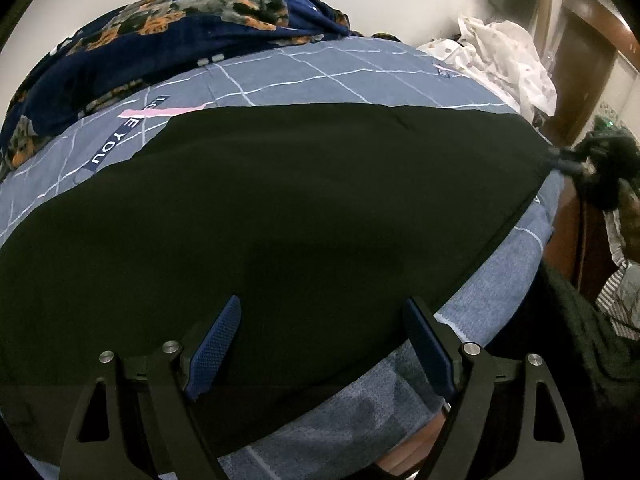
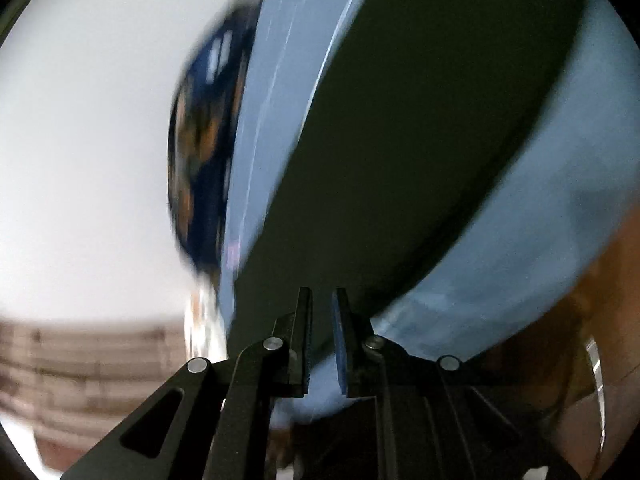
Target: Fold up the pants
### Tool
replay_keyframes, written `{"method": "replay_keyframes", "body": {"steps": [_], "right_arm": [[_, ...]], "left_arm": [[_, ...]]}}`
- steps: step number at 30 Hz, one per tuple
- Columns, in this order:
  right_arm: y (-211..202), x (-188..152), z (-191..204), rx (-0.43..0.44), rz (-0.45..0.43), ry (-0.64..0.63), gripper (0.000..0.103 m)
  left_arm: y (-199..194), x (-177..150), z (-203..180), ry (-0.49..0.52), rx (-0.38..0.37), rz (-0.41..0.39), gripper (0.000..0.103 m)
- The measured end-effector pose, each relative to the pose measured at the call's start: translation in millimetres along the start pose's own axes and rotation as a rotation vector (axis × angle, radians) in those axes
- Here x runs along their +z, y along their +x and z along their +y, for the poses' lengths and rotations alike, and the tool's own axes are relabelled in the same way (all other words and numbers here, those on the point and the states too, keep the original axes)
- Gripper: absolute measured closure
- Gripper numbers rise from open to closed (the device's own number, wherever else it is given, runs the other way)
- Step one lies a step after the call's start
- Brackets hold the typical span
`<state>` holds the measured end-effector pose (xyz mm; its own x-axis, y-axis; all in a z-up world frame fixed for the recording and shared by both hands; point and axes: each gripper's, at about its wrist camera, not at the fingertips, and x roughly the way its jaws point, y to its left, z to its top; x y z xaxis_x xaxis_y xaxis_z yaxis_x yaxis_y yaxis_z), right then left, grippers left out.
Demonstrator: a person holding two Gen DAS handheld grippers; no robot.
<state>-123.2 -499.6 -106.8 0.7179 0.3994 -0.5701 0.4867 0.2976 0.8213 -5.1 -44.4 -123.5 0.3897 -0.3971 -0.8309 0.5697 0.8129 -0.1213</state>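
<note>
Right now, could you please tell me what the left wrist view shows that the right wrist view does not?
Only the left wrist view shows the white spotted cloth at the bed's far corner, the "YOU" lettering on the sheet, and the left tongs open above the black pants.

Only the right wrist view, blurred, shows the right tongs slightly parted with nothing between them.

Both share the pants, the blue checked sheet and the dark patterned blanket.

Black pants [image 1: 280, 200], blue checked sheet [image 1: 320, 76]
</note>
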Motion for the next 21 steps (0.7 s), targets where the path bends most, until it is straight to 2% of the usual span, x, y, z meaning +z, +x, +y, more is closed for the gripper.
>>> {"method": "replay_keyframes", "body": {"steps": [2, 3, 6, 11, 14, 18, 21], "right_arm": [[-44.9, 36.0, -27.4, -0.06, -0.158, 0.033, 0.09], [-61.9, 49.7, -41.7, -0.045, -0.213, 0.063, 0.089], [-91.6, 80.6, -75.8, -0.027, -0.287, 0.112, 0.078], [-95.6, 104.0, -88.2, 0.003, -0.302, 0.073, 0.077], [-88.1, 113.6, -89.1, -0.043, -0.294, 0.048, 0.069], [-88.9, 114.9, -89.9, -0.017, -0.309, 0.065, 0.068], [-85.2, 111.9, -89.5, 0.002, -0.284, 0.051, 0.067]], "left_arm": [[-0.7, 0.6, 1.4, -0.007, -0.009, -0.001, 0.02], [-0.9, 0.8, 2.0, -0.011, -0.012, -0.001, 0.02], [-1.1, 1.5, 2.9, -0.018, -0.019, 0.0, 0.02], [-0.5, 3.0, 2.7, -0.02, -0.014, 0.009, 0.02], [-0.4, 3.4, 3.6, -0.027, -0.016, 0.012, 0.02], [-0.8, 3.9, 4.9, -0.042, -0.019, 0.016, 0.02], [-0.5, 4.1, 5.4, -0.046, -0.02, 0.014, 0.02]]}}
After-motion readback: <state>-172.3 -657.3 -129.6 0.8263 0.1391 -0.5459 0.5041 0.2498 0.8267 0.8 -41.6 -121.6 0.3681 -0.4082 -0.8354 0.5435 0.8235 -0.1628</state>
